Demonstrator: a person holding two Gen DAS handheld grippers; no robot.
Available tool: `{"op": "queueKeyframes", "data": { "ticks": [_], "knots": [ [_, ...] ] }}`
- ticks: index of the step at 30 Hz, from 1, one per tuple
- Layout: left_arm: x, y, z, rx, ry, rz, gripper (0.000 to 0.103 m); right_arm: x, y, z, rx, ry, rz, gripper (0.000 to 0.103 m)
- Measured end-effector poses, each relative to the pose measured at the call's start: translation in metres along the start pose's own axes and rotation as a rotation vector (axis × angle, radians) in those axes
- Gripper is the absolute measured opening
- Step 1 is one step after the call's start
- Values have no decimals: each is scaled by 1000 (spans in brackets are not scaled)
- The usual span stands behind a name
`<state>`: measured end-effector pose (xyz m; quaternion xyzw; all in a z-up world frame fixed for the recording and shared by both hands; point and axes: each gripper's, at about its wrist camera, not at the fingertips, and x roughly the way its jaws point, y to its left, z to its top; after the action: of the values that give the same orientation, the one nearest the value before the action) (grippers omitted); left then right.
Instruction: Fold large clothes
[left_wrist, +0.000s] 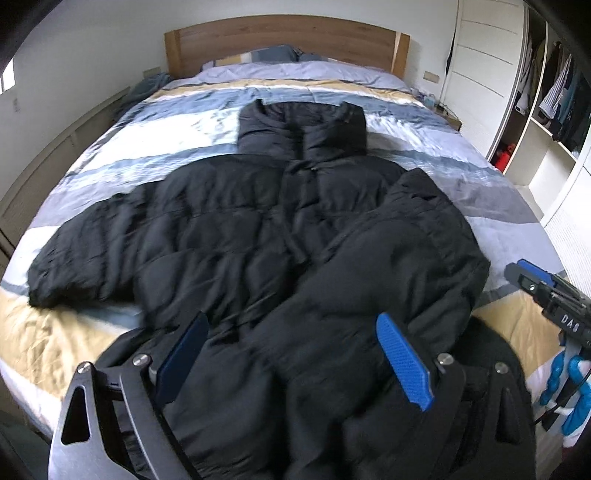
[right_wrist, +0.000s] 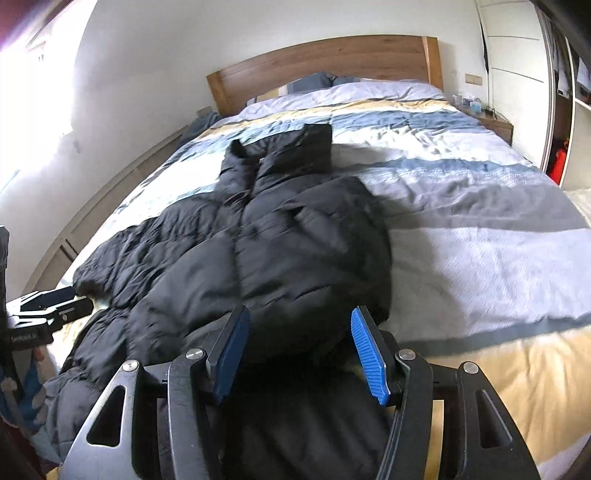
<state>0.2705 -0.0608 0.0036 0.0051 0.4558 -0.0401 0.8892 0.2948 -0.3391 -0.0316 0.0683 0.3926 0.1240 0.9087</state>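
So the black puffer jacket (left_wrist: 236, 221) is lying front-up along the middle of the bed (left_wrist: 498, 199), collar toward the headboard (left_wrist: 280, 40), hem hanging over the foot edge. One fold looks done: the right-side sleeve (left_wrist: 413, 236) is already flipped in over the body. The other sleeve (left_wrist: 74, 266) is stretched out flat toward the bed's left edge, so that one's left, plus folding the length up.

Left gripper (left_wrist: 295, 354) is spread open over the hem, gripping nothing. Right gripper (right_wrist: 299, 350) is also open, hovering by the folded-in side near the foot edge.
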Motion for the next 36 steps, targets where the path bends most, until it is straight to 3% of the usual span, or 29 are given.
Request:
{"op": "queueKeyframes", "data": {
  "ticks": [9,13,16,21,27,32,36],
  "knots": [
    [77,-47,47,-2,16,63,93,60,-17,32,-38,14,41,57],
    [119,-46,40,1,68,121,94,93,-21,29,-53,55,67,57],
    [137,-38,29,-5,96,120,94,110,-29,22,-43,81,83,59],
    [132,-25,25,20,96,115,94,117,-50,14,-7,94,81,60],
    [94,-7,21,19,50,177,94,95,-48,20,-31,74,-2,64],
    [76,-6,14,16,19,150,94,67,-23,22,-56,21,33,64],
    [90,-8,2,31,77,153,94,66,-8,8,-41,47,84,64]
  ]
}}
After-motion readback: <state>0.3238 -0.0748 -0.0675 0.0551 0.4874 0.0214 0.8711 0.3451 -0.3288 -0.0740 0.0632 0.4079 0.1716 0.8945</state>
